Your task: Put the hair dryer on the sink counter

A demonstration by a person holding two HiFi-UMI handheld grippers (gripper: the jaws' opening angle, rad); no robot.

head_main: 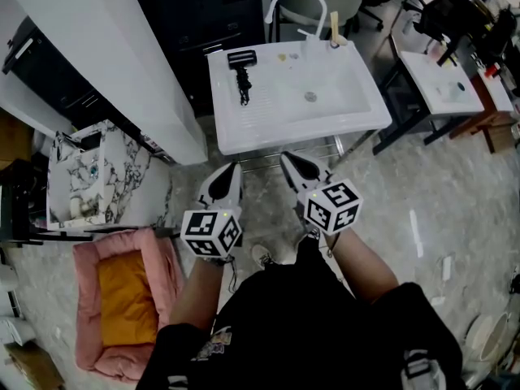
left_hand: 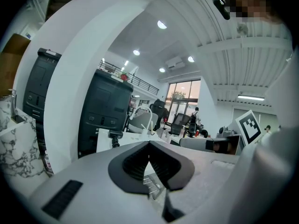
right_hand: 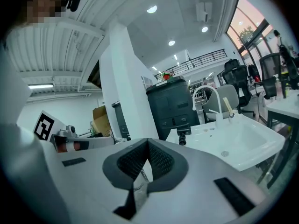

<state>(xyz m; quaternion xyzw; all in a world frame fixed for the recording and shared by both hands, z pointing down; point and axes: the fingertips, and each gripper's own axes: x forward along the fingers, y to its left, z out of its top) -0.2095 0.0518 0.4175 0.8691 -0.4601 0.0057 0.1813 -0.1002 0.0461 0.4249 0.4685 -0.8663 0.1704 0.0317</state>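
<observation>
- Head view: the hair dryer (head_main: 241, 71) lies flat on the sink counter (head_main: 244, 128), toward the unit's 10 o'clock corner. Its head is toward the back edge and its handle and cord trail toward the front. The basin and the faucet (head_main: 296, 2) are at its 3 o'clock.
- The left gripper (head_main: 231, 173) and the right gripper (head_main: 292, 166) are held side by side in front of the person, at 6 o'clock of the sink unit and well apart from the dryer. Both point toward the counter.
- A pink pet bed (head_main: 122, 299) lies on the floor at the person's 8 o'clock.
- Left gripper view: the jaws meet tip to tip with nothing between them, so this gripper is closed and empty. The dryer (left_hand: 114, 136) shows beyond the tips at 10 o'clock, standing clear on the white counter.
- Right gripper view: these jaws are also pressed together on nothing. The dryer (right_hand: 183, 134) sits past the tips at 1 o'clock, with the basin (right_hand: 233, 143) to its right.
- Judgement: the placing looks done, since the dryer rests wholly on the counter and neither gripper has it.
- To finish well, I would keep both grippers low and off the counter edge. The loose cord near the front could snag a jaw and drag the dryer toward the basin or off the edge.
</observation>
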